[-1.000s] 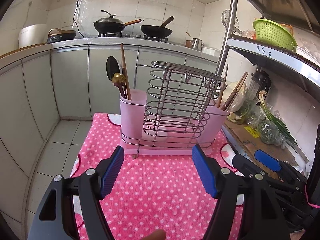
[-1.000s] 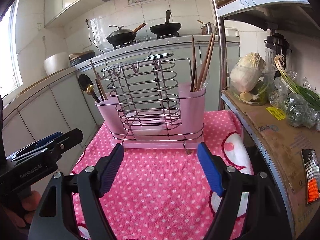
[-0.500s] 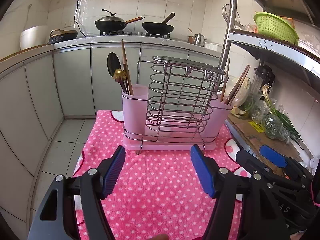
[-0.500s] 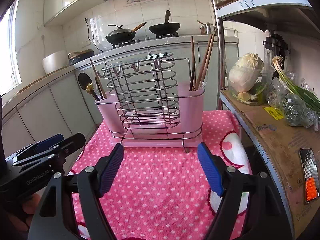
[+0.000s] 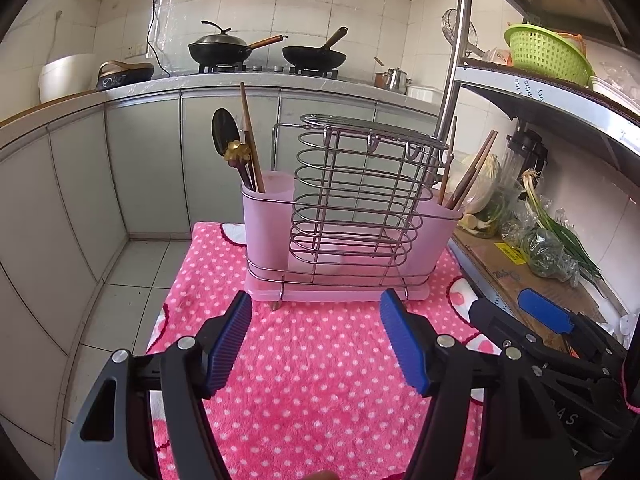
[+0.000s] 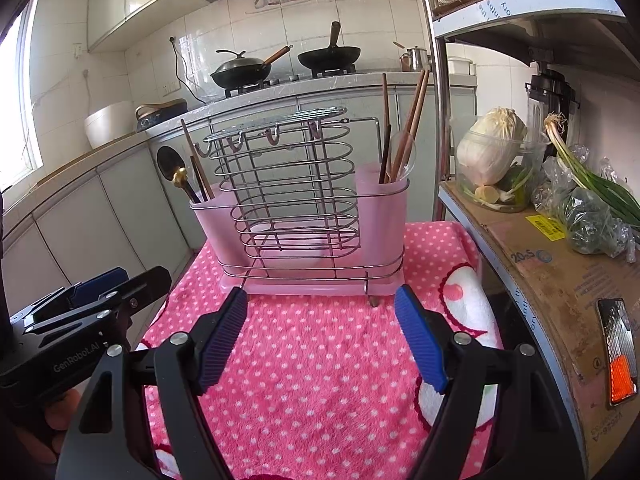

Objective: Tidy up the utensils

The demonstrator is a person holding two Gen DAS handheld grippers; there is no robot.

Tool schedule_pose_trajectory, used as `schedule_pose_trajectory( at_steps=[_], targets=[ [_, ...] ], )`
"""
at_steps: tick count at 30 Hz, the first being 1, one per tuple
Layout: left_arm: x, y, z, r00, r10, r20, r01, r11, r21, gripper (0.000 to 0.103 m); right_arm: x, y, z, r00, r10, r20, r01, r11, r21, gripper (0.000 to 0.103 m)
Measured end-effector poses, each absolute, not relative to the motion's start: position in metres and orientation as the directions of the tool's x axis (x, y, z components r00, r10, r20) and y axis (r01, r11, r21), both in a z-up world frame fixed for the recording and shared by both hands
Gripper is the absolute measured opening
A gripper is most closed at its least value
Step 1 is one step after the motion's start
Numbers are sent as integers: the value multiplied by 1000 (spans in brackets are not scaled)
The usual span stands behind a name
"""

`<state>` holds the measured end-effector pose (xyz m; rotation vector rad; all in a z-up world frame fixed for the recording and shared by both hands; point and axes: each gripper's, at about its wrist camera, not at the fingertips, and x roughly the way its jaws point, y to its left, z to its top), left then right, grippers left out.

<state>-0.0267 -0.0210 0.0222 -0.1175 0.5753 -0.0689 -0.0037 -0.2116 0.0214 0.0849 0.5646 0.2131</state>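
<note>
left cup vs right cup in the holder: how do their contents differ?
The left cup holds a dark spoon, a gold-tipped utensil and a few chopsticks. The right cup holds chopsticks and what looks like a clear spoon, with no dark spoon. The left cup's chopsticks lean left; the right cup's mostly lean right. Both cups are translucent pink and sit at opposite ends of the wire rack, with every utensil standing handle-down or upright inside.

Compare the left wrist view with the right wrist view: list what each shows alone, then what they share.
Left wrist only: the right claw at the lower right edge, and the whole green basket.
Right wrist only: the left claw at the lower left edge, and a window.
Both: the pink utensil holder with its wire rack, chopsticks, dark spoon, polka-dot cloth, two woks.
</note>
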Motion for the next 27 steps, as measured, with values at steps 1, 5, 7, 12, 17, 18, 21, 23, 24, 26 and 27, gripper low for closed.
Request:
schedule_pose_trajectory(
  at_steps=[1,5,7,12,17,18,21,23,24,26,27],
  targets=[
    [-27,-21,23,837,-98,-538,33,991,-130,65,-4,-212,22,825,221,-521,-176,975,136,77],
    [-28,-22,24,839,-100,-535,34,991,-131,65,-5,-212,22,826,220,-518,-175,975,136,77],
    [-28,-22,25,839,-99,-535,34,991,-131,65,-5,-213,23,829,216,-515,-172,976,132,77],
    [-29,-22,27,840,-100,-533,35,991,-131,65,-6,-215,24,832,212,-513,-166,977,133,77],
    [-30,-23,28,840,-100,-533,37,991,-128,65,-6,-214,25,832,212,-512,-171,977,126,77],
    [-30,-24,28,840,-99,-533,38,991,-125,65,-7,-214,25,833,211,-512,-171,977,125,77],
    [-31,-24,29,844,-97,-527,37,992,-123,65,-7,-214,25,834,211,-509,-172,977,123,77],
    [-32,-24,30,846,-97,-525,38,992,-120,65,-7,-214,25,833,213,-510,-175,977,123,77],
    [-32,-25,30,846,-98,-525,40,992,-120,65,-7,-213,25,833,214,-510,-176,977,123,77],
    [-33,-25,30,846,-97,-525,40,992,-120,65,-7,-213,25,833,216,-510,-178,976,123,77],
    [-32,-25,30,845,-98,-525,41,992,-120,65,-8,-213,25,833,216,-509,-178,976,123,77]
  ],
)
